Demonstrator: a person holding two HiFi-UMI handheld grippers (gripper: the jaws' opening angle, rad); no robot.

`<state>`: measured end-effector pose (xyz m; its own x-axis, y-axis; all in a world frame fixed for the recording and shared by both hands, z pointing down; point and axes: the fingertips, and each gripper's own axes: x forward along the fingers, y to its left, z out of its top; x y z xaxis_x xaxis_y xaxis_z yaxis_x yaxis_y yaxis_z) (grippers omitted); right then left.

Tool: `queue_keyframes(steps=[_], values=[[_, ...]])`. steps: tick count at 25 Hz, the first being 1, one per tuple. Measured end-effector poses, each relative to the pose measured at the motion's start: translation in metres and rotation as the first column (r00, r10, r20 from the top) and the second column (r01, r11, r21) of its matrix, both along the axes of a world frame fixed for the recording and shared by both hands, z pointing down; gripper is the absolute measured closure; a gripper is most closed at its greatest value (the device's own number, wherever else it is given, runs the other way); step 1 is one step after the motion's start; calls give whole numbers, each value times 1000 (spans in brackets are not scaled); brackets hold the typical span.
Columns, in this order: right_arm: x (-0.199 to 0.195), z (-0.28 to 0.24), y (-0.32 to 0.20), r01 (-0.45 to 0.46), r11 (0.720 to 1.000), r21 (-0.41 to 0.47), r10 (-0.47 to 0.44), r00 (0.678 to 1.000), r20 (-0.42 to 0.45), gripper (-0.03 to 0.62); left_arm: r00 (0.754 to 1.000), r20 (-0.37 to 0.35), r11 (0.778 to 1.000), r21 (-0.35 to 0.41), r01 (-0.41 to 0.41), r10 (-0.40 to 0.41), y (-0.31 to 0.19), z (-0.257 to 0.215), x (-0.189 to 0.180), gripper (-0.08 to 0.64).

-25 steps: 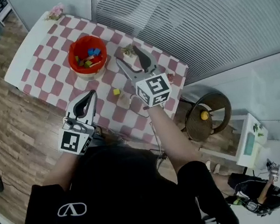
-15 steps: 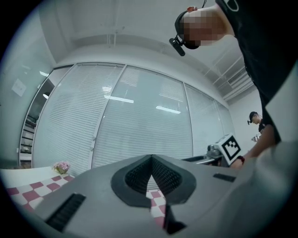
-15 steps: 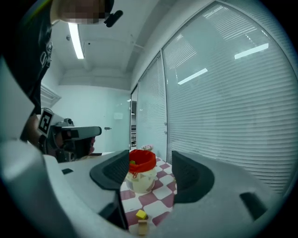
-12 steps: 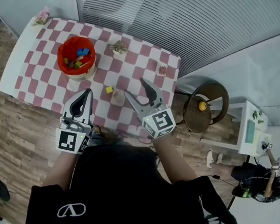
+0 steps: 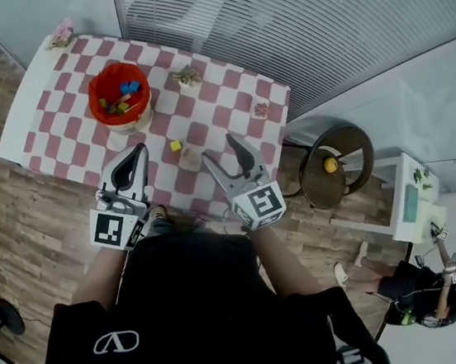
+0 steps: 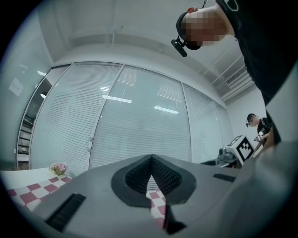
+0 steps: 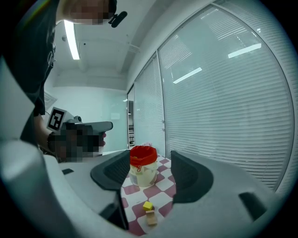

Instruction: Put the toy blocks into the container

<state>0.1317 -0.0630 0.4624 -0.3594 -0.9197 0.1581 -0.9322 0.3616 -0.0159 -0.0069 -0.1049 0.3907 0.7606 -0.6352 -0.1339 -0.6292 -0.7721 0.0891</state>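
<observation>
The red container (image 5: 119, 95) stands on the checked table (image 5: 51, 100) with several coloured blocks inside. A yellow block (image 5: 175, 146) and a tan wooden block (image 5: 189, 159) lie on the cloth nearer to me. My right gripper (image 5: 222, 150) is open and empty, just right of the tan block at the table's near edge. In the right gripper view, the yellow block (image 7: 148, 205) and tan block (image 7: 151, 217) lie ahead between the fingers, with the container (image 7: 142, 162) beyond. My left gripper (image 5: 138, 151) is shut and empty, left of the blocks; its pads (image 6: 139, 174) meet.
Small potted plants (image 5: 187, 76) (image 5: 261, 111) and pink flowers (image 5: 61, 32) stand on the table. A round stool (image 5: 354, 189) holding a yellow ball (image 5: 330, 165) is to the right, beside a white side table (image 5: 410, 203). A person (image 5: 417, 285) sits on the floor at the lower right.
My right gripper has drawn back from over the table's middle to its near edge, still open and empty. The left gripper has stayed in place.
</observation>
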Motion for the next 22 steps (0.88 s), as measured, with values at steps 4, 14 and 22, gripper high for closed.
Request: queue_keyframes(steps=[4,14,22], values=[[-2,26,-10,20,998,-65,-22,999,-33,307,1000,-14,1000,0,7,-7,-1,-5,2,554],[-20,151,-30,135,898,-418,-181,981,-73,292,999,2,999,-33,36,-36,1,5,-10,554],[-27,239,-27,164,744,-648,-330,933,-143,282,997,29,996,-41,78,-77,0,13,-27,554]])
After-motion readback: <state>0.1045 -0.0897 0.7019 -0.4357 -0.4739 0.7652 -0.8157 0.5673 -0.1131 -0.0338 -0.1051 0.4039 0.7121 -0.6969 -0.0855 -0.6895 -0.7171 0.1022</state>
